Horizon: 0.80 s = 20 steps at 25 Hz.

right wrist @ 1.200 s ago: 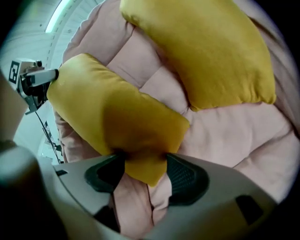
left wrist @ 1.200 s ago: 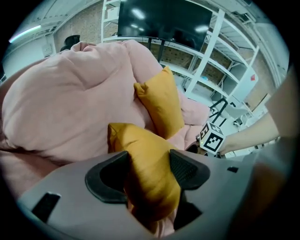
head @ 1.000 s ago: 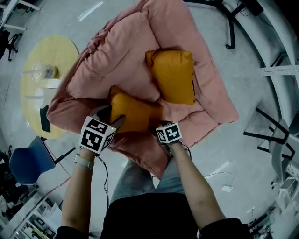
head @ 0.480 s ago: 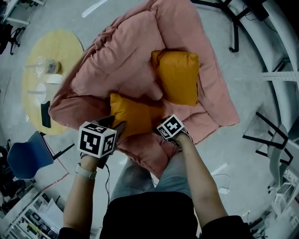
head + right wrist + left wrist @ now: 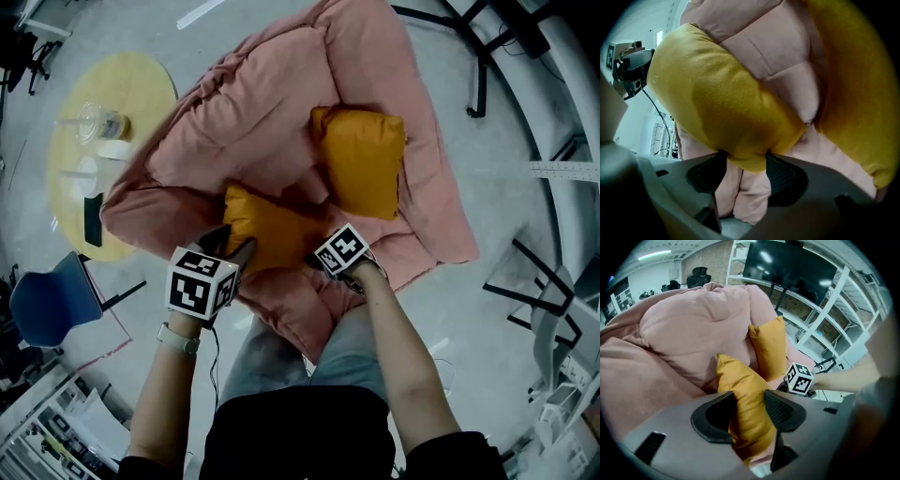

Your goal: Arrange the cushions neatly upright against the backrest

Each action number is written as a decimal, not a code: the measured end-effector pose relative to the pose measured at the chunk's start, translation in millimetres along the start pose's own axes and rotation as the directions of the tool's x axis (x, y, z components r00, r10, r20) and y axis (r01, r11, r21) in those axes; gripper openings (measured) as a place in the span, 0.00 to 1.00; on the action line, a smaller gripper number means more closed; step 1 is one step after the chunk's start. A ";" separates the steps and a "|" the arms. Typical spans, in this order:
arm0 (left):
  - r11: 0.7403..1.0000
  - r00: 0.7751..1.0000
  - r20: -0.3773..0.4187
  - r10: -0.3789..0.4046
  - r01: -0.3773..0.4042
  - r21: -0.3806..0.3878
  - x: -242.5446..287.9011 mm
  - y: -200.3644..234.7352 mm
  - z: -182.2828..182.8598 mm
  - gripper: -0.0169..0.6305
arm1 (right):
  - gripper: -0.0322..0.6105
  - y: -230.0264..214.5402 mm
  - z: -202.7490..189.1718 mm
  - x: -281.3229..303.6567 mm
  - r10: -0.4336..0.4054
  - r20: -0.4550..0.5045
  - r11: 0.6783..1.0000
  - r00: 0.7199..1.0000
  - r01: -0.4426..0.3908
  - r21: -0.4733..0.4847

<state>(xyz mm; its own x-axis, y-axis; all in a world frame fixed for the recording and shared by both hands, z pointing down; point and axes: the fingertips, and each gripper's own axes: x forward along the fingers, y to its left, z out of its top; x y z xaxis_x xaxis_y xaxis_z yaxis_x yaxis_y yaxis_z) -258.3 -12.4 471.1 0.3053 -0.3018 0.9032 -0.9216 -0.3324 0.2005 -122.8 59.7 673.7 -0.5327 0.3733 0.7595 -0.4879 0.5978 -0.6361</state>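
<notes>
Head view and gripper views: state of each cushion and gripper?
near orange fabric cushion: held by both grippers, tilted
left gripper: shut on it, jaws just opened slightly
right gripper: shut on it
far orange fabric cushion: untouched, on edge against pink padded sofa

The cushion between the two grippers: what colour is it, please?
Mustard-yellow cushion; the left gripper view shows it best.

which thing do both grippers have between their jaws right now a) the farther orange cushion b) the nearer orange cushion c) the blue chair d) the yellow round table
b: the left gripper and the right gripper each pinch an edge of the nearer orange cushion, the left's jaws having just eased open a little with it between them; the farther orange cushion is untouched.
</notes>
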 end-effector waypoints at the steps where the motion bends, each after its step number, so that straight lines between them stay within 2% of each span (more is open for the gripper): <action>1: 1.000 1.000 0.014 0.002 -0.002 0.005 0.1 0.4 1.3 0.37 | 0.45 -0.6 -0.6 -1.6 -0.003 0.010 1.000 1.000 0.003 0.005; 8: 0.997 1.000 0.010 0.024 -0.024 0.073 -11.4 7.0 1.5 0.43 | 0.45 5.3 2.5 -24.9 -0.039 0.105 0.999 0.994 0.035 0.042; 11: 0.994 0.997 0.063 0.053 -0.059 0.092 -27.2 10.9 11.3 0.43 | 0.45 3.5 10.6 -53.0 -0.119 0.197 0.992 0.973 0.106 0.075; 13: 0.994 0.991 0.125 0.038 -0.051 0.099 -37.5 7.6 21.2 0.43 | 0.45 2.7 19.5 -79.5 -0.191 0.285 0.980 0.939 0.165 0.111; 16: 0.993 0.983 0.185 -0.020 -0.003 0.120 -46.4 -6.2 29.9 0.38 | 0.34 10.4 31.6 -122.0 -0.286 0.413 0.956 0.865 0.230 0.181; 18: 0.991 0.976 0.209 -0.067 0.041 0.125 -50.0 -18.7 34.6 0.32 | 0.28 18.7 37.2 -151.1 -0.349 0.487 0.936 0.801 0.270 0.228; 20: 0.985 0.962 0.247 -0.119 0.083 0.149 -54.6 -33.9 41.0 0.24 | 0.17 27.5 40.9 -178.8 -0.417 0.547 0.908 0.726 0.310 0.281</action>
<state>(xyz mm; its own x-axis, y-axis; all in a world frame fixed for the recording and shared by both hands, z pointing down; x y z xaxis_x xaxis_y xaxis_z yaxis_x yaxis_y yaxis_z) -233.8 -21.3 399.4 0.4622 -0.4714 0.7511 -0.8468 -0.4860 0.2161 -69.2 -19.6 514.9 -0.5612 -0.3665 0.7422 -0.8029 0.4590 -0.3804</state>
